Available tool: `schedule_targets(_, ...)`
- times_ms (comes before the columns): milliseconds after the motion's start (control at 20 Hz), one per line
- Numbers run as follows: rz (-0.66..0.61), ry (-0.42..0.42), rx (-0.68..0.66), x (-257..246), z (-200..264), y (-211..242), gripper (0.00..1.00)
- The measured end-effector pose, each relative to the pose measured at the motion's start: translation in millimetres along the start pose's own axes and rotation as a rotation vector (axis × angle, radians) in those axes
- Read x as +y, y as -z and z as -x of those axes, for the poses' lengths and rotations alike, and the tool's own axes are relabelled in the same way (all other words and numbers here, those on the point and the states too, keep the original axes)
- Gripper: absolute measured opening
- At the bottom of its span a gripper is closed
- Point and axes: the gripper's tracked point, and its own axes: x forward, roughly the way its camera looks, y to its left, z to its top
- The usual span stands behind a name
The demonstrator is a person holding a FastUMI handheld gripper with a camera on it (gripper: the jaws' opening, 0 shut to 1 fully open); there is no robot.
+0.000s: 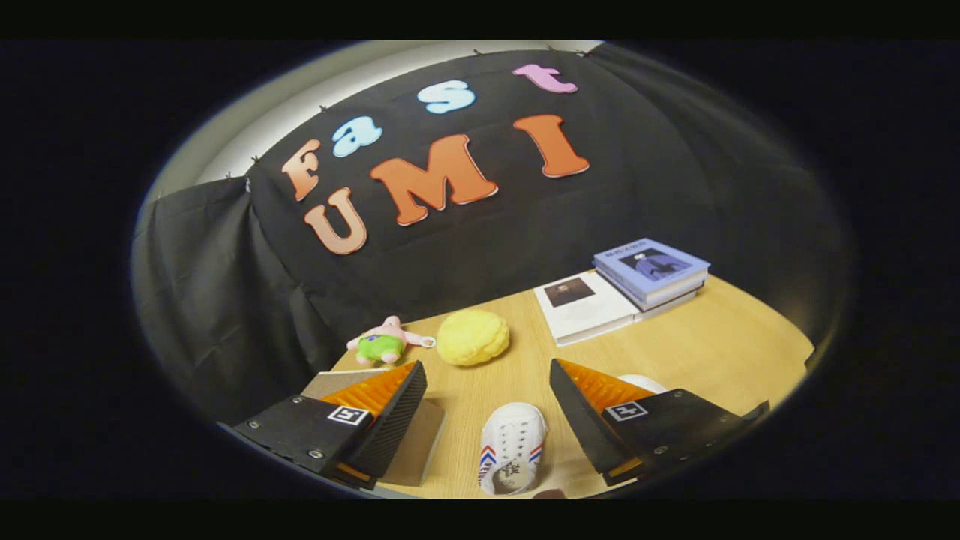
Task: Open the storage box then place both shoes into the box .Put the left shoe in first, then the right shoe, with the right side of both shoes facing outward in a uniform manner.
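Gripper (487, 409) first: its fingers are spread wide, gripping nothing and touching nothing, ridged pads facing each other across the gap, wedge-shaped and hard-edged.

Under it all, the bench (705, 352), smooth pale wood with a fine grain, backed by a wall of black cloth hanging in soft folds.

Next down in size, the books at the far right corner: a flat white book (581, 304) with a small dark picture on its cover, and just beside it a stack of books (651, 271) topped by a glossy blue cover, the stack overlapping the white one's right edge.

Then the box (409, 442), near the left edge of the bench, partly behind the left finger; a plain tan, cardboard-looking rectangle with a flat top. Whether the lid is on or off, I cannot tell from here.

Out ahead of the fingers, toward the back edge, sits a yellow puff (472, 337), round, bumpy and soft-looking. Just left of it lies a pink plush (386, 341), star-shaped with green shorts and a small cord loop reaching toward the puff.

And the shoe (514, 448): a small white canvas sneaker, laced, with red and blue chevrons on the sides, lying on the bench between the fingers, toe pointing away. A second white shoe (641, 382) peeks out rounded behind the right finger, mostly hidden.
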Motion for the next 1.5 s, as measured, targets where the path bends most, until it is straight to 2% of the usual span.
schedule_targets(150, -0.097, 0.03, 0.071, -15, -26, 35, 0.99)
schedule_targets(250, -0.222, -0.009, 0.105, -4, -38, 41, 0.98)
schedule_targets(500, -0.315, -0.221, 0.174, 51, -33, 55, 0.98)
schedule_targets(650, -0.34, -0.346, 0.29, 78, -27, 79, 0.98)
schedule_targets(800, -0.486, -0.432, 0.345, 100, -28, 85, 0.98)
schedule_targets(950, -0.505, -0.469, 0.399, 110, -24, 104, 0.98)
schedule_targets(1200, -0.542, -0.564, 0.437, 126, -14, 109, 0.98)
schedule_targets(1500, -0.569, -0.604, 0.539, 141, -10, 139, 0.98)
